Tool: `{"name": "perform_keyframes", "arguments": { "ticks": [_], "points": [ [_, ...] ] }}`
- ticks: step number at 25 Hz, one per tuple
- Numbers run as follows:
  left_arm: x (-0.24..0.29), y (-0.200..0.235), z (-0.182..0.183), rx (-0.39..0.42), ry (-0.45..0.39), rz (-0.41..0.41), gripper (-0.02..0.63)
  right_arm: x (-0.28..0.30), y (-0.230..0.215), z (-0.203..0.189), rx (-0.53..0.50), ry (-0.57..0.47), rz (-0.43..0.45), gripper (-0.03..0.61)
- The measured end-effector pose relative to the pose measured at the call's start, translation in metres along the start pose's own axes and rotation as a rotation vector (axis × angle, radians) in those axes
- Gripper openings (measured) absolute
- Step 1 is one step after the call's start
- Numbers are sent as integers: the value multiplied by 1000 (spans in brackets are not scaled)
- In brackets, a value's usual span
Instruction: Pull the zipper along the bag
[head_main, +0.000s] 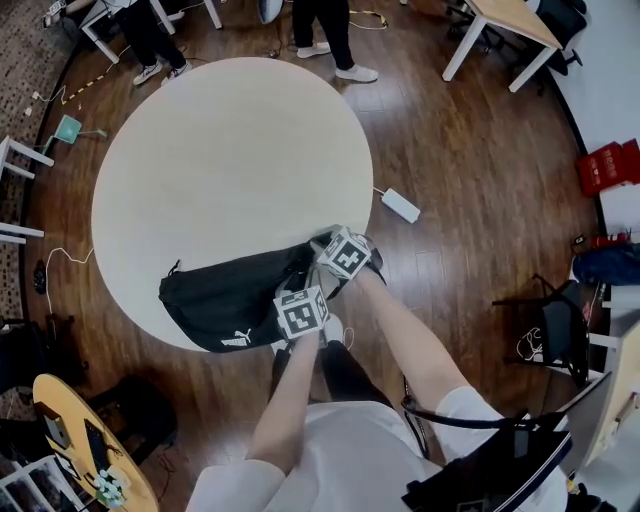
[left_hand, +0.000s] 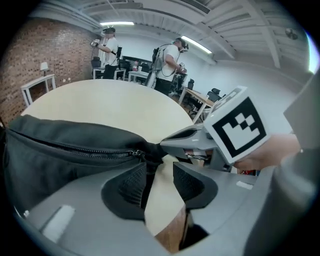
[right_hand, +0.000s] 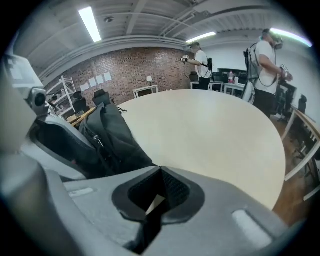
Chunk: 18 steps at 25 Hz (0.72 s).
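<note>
Along the bench's (head_main: 230, 150) near edge the black bag (head_main: 225, 300) is being kept lengthwise; left gripper (left_hand: 160, 182) jaws are being held apart, empty, and right gripper (right_hand: 161, 187) jaws pressed together beside its right end.

An open-plan office or lab workspace: wood floor (head_main: 480, 170), a brick wall (right_hand: 135, 70), white desks (head_main: 505, 25), ceiling strip lights (right_hand: 91, 22), and other people (left_hand: 167, 60) standing about wearing recording gear.

Ceiling strip lights (right_hand: 90, 22) give you bright, even light. Your gripper views bend hard and darken at the edges.
</note>
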<state>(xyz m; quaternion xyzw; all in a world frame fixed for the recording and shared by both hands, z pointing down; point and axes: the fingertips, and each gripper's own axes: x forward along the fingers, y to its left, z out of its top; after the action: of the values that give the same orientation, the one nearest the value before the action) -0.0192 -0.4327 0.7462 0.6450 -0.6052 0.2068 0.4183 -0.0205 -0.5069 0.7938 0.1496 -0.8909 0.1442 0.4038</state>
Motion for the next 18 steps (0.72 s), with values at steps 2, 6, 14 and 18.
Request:
{"name": "perform_keyframes", "arguments": {
  "ticks": [2,6,14,18],
  "points": [
    [7,6,5,-34,-3,35,204,-1,3,2,-3,3,3,-11],
    [17,17,9,-163,-32,101,187,-2,5,5,5,-21,2,-11],
    [34,38,5,-334,-59,141,58,3,1,-1,35,-17,-5,-11],
    [17,21,9,-263,-76,73,48,2,-1,0,37,-16,2,-11]
  ]
}}
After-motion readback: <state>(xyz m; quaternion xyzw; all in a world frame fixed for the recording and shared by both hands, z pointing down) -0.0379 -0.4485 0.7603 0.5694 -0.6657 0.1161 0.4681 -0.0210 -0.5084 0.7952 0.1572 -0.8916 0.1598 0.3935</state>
